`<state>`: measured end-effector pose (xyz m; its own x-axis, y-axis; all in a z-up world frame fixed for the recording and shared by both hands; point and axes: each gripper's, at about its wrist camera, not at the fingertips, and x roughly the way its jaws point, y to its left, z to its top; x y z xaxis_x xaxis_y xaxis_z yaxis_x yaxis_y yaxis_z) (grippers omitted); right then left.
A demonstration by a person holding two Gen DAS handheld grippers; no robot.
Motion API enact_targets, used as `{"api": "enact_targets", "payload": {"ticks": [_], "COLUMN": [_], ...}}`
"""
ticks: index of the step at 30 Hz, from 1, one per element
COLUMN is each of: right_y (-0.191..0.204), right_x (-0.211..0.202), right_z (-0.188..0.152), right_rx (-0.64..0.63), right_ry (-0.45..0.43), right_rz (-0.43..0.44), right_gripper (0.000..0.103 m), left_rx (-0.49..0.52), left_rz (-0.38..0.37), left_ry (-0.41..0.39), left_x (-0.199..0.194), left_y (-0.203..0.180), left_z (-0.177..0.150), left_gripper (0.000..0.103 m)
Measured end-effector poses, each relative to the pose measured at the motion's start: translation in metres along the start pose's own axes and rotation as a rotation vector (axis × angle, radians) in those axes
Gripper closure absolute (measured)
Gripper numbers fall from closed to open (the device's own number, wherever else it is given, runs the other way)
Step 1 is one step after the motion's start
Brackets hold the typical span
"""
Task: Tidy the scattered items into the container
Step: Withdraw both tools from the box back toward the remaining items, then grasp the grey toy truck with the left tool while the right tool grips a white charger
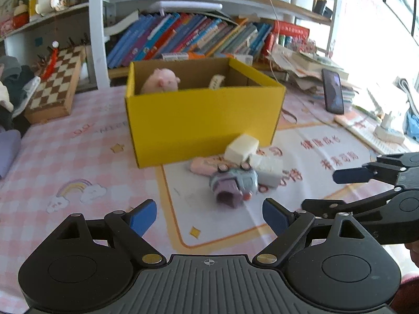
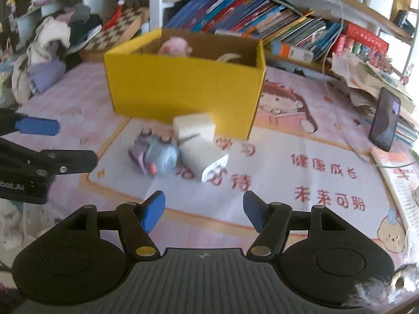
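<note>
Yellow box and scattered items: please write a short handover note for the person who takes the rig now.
Left gripper: open, empty, above the mat, facing the pile.
Right gripper: open, empty, beside it.
Yellow box: already holds a pink plush pig and a pale item I cannot identify.
Left on the mat in front of the box: grey-purple toy car on its side, two white blocks, one resting on the other, and a flat pink item.
All four still need boxing.
</note>
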<state>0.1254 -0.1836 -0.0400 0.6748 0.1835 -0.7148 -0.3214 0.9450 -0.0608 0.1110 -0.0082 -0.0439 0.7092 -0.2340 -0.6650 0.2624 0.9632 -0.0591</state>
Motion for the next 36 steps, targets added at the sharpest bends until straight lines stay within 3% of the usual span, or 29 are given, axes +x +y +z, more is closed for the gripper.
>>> {"api": "enact_targets", "payload": {"ticks": [36], "right_y": [-0.04], "right_x": [0.05], "right_z": [0.028], "right_rx": [-0.033], "right_ry": [0.076], "right_rz": [0.051], "right_gripper": [0.037], "left_rx": [0.025], "left_rz": [-0.006], "left_ry": [0.082], "left_x": [0.063], "left_y": [-0.021], "left_z": [0.023], "left_gripper": [0.013]}}
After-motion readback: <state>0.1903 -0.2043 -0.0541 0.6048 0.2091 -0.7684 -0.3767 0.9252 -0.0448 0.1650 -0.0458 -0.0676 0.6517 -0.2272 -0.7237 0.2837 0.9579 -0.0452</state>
